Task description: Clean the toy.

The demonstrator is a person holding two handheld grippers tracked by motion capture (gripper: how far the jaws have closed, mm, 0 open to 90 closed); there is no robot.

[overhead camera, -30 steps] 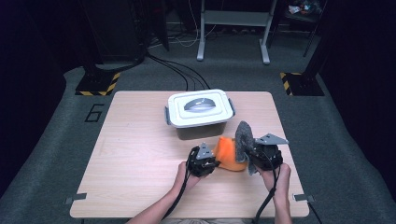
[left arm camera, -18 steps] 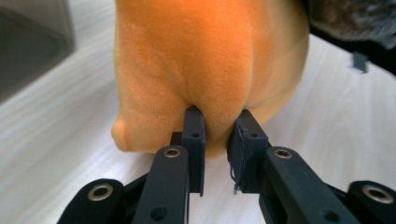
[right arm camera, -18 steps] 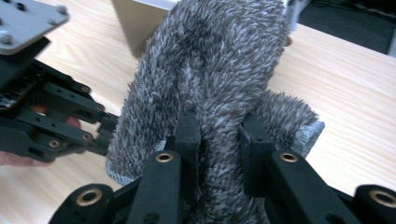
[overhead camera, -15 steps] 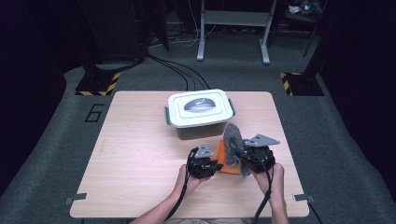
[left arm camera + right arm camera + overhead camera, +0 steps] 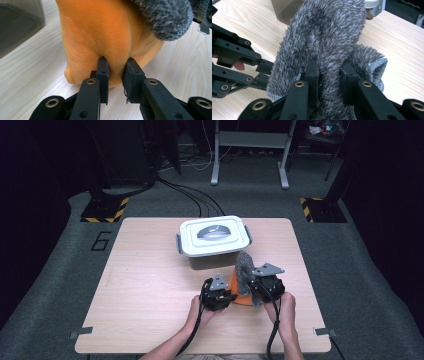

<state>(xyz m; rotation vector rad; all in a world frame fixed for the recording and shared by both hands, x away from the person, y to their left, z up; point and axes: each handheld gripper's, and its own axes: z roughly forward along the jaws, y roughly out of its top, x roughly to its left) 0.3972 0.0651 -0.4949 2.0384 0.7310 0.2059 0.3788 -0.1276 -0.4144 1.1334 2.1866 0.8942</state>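
Nearest the worktop's [image 5: 150, 285] front edge, the person's two hands came in side by side, each working a hand-held gripper. The left hand-held gripper [image 5: 115, 72] had its jaws drawn narrow, pinching a fold of an orange fleece cloth [image 5: 105, 32] that rested on the wood just ahead of it; the pinch sat low on the cloth, apparently to pin it in place while the other hand worked. The right hand-held gripper [image 5: 329, 72] was closed on a grey fuzzy sock [image 5: 324, 35], its jaws sunk into the pile on either side, and it held the sock raised so that the length stood up above the orange cloth rather than lying flat. From above, the sock [image 5: 244, 267] rose between the two tools, touching or just over the cloth [image 5: 235, 287]; I could not tell whether the two fabrics were tangled or merely lying against each other. My guess was that the two were being pulled apart, one held down, one lifted. Farther back, near the middle of the worktop, stood a smoky-walled plastic storage box [image 5: 212, 257] with a white clip-on lid [image 5: 212, 235] still shut, probably where the soft things were headed.
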